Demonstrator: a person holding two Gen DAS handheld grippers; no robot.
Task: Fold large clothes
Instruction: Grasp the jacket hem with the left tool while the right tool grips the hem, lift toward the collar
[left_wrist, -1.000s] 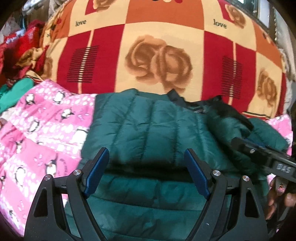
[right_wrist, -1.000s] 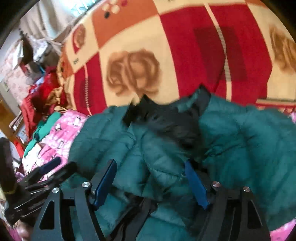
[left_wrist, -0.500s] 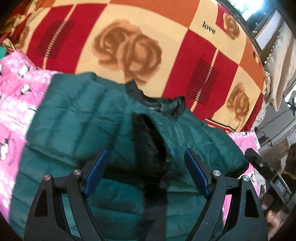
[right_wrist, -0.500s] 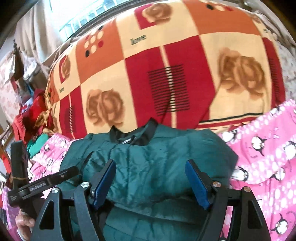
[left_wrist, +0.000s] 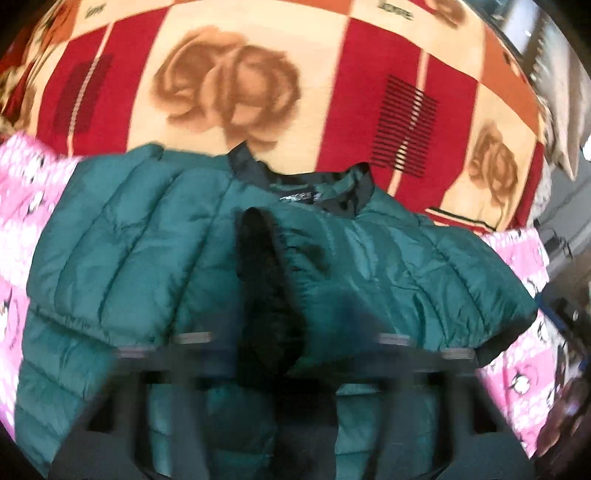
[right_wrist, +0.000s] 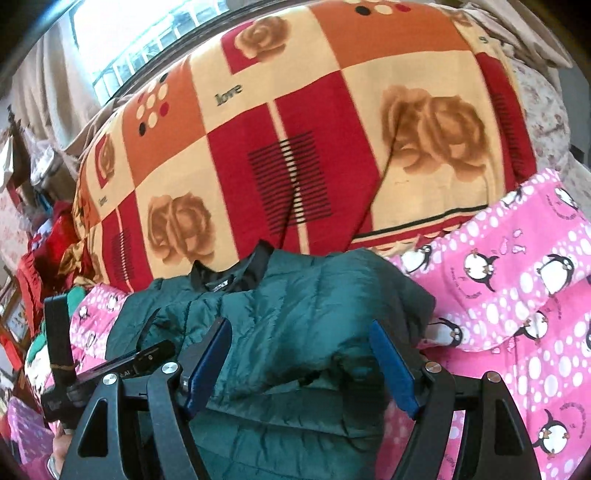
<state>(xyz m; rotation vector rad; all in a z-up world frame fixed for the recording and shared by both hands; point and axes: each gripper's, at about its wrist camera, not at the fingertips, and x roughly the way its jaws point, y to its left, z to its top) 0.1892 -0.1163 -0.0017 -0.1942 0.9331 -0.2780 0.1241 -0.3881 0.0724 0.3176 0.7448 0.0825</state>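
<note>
Reading the printed text first: I find the word "love" on the rose-patterned blanket, legible in the right wrist view in two cream squares and blurred in the left wrist view. A small label sits inside the jacket's black collar; I cannot read its lettering in either view.

The task item is a dark green quilted jacket, lying on the pink penguin-print blanket with its collar towards the rose blanket. Both sleeves are folded in over the front. A black fleecy lining shows at the centre in the left wrist view.

My right gripper hovers over the jacket's near shoulder area with its blue-padded fingers spread wide, gripping nothing.

My left gripper is smeared by motion blur in its own view, so I cannot tell the finger state from there. Only the right wrist view shows it from outside, at lower left, beside the jacket; its fingertips are not resolved there either.

Only the right wrist view shows the bright window and a pile of red and green clothes at left.
</note>
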